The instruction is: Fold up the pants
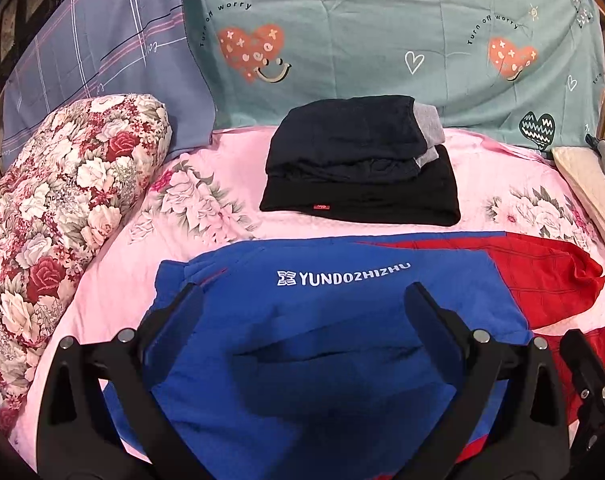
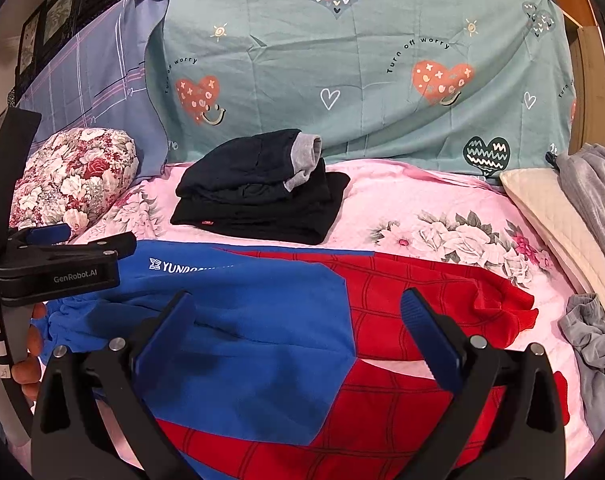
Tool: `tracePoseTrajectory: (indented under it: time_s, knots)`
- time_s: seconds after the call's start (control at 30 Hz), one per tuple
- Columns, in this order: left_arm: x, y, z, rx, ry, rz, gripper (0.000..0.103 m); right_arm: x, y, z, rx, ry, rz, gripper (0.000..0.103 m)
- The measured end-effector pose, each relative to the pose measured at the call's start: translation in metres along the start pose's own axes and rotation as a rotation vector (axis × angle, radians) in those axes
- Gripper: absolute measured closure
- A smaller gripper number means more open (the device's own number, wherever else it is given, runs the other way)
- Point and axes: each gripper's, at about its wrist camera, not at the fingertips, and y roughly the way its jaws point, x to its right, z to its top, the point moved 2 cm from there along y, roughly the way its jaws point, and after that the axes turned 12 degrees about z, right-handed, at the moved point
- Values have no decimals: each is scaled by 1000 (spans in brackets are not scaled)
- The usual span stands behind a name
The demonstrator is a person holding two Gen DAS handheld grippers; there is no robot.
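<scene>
Blue and red pants (image 1: 322,344) with white lettering lie across the pink floral bedsheet (image 1: 114,280), partly folded, the blue part over the red part. They also show in the right wrist view (image 2: 270,344). My left gripper (image 1: 302,300) is open just above the blue fabric and holds nothing. My right gripper (image 2: 298,308) is open above the boundary of blue and red fabric and holds nothing. The left gripper shows from the side in the right wrist view (image 2: 102,250), over the blue end.
A stack of folded dark clothes (image 1: 358,164) lies behind the pants. A rolled floral quilt (image 1: 62,208) lies at the left. A teal heart-print pillow (image 1: 382,40) stands at the back. A cream pad (image 2: 550,224) and grey clothes (image 2: 594,344) lie at the right.
</scene>
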Motion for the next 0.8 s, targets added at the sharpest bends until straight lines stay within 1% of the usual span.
tracePoseTrajectory:
  time_s: [0.53, 0.8]
  knots:
    - [5, 1, -2, -19, 12, -4, 2, -3, 0, -1, -2, -10, 18, 1]
    - [6, -2, -1, -14, 15, -2, 2, -4, 0, 1, 1, -13, 16, 1]
